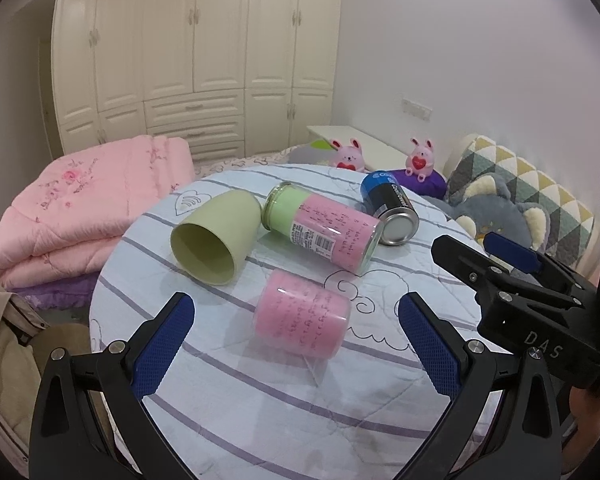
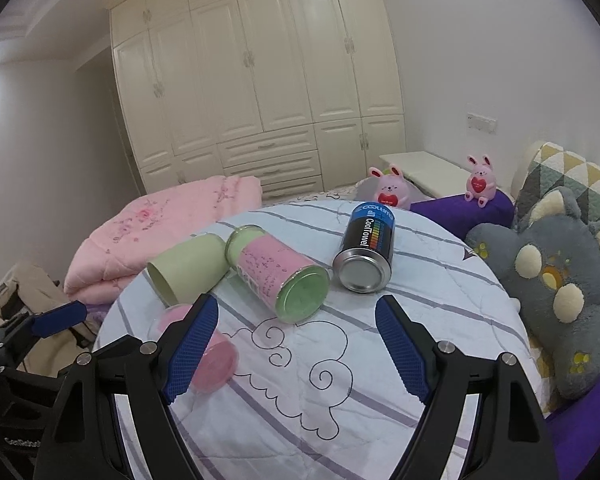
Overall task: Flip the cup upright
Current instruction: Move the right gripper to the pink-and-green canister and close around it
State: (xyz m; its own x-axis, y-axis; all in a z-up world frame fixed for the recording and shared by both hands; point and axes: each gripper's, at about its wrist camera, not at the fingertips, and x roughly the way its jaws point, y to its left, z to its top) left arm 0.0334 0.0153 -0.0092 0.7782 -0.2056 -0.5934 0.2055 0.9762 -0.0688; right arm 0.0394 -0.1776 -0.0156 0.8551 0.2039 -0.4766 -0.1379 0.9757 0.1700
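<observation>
A pale green cup [image 1: 216, 238] lies on its side on the round cloth-covered table [image 1: 260, 400], its mouth facing me and left. It also shows in the right wrist view [image 2: 188, 270]. My left gripper [image 1: 296, 336] is open and empty, its fingers on either side of a small pink container [image 1: 302, 320] lying just ahead. My right gripper [image 2: 296, 344] is open and empty over the table [image 2: 300, 400], and it shows at the right edge of the left wrist view [image 1: 496, 256].
A pink and green tube [image 1: 322, 226] and a black and blue can [image 1: 390, 208] lie on their sides behind the cup. A folded pink quilt [image 1: 88, 208] lies left, plush toys [image 2: 552, 280] and a patterned pillow [image 1: 512, 176] right. A wardrobe [image 2: 260, 92] stands behind.
</observation>
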